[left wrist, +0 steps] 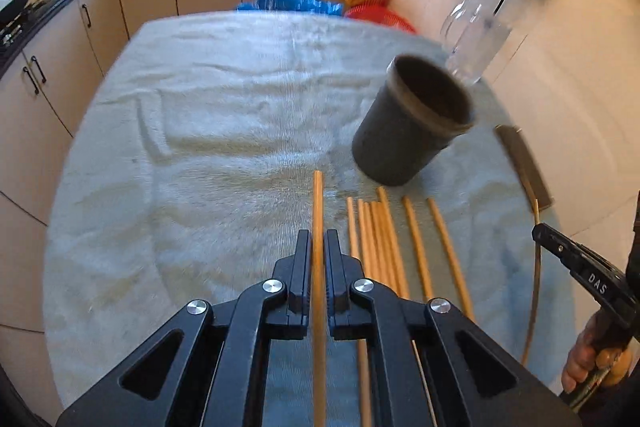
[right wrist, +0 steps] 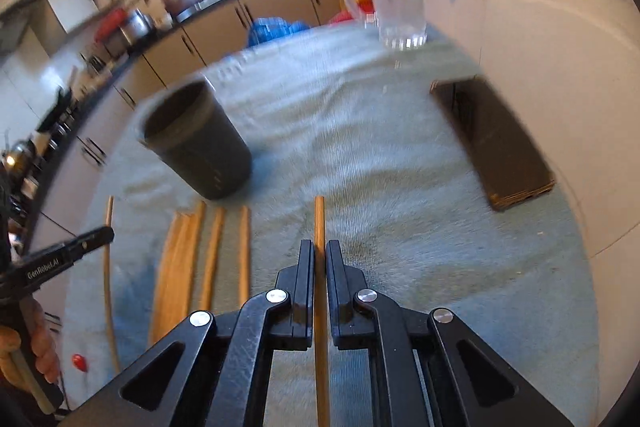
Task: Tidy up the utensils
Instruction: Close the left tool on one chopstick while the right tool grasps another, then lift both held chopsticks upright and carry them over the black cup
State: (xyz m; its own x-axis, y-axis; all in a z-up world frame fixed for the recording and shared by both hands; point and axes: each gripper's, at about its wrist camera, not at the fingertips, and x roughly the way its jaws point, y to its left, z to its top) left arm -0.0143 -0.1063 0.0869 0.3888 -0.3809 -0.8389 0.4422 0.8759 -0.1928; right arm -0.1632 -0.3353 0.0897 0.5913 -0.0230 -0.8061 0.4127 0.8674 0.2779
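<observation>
**Both grippers clamped on a chopstick each**

So in the left wrist view the left gripper [left wrist: 319, 239] has its jaws closed tight on one wooden chopstick [left wrist: 317, 211], which runs straight up the middle of the frame from the bottom edge. Just to the right of it, the loose chopsticks [left wrist: 384, 243] lie in a rough row on the pale blue towel [left wrist: 200, 147] covering the table. The dark cup [left wrist: 412, 131] stands above that row, right of centre, looking empty from here. A clear glass [left wrist: 476, 43] sits further up right, blurry.

Right wrist view is the same deal: the right gripper [right wrist: 319, 251] is clamped on its own chopstick [right wrist: 319, 223], centre frame. The cup is upper left there, the spare sticks are lower left, and a dark flat box [right wrist: 496, 147] lies on the right by the wall. A hand [right wrist: 44, 343] holding the other gripper shows at the lower left edge.
</observation>
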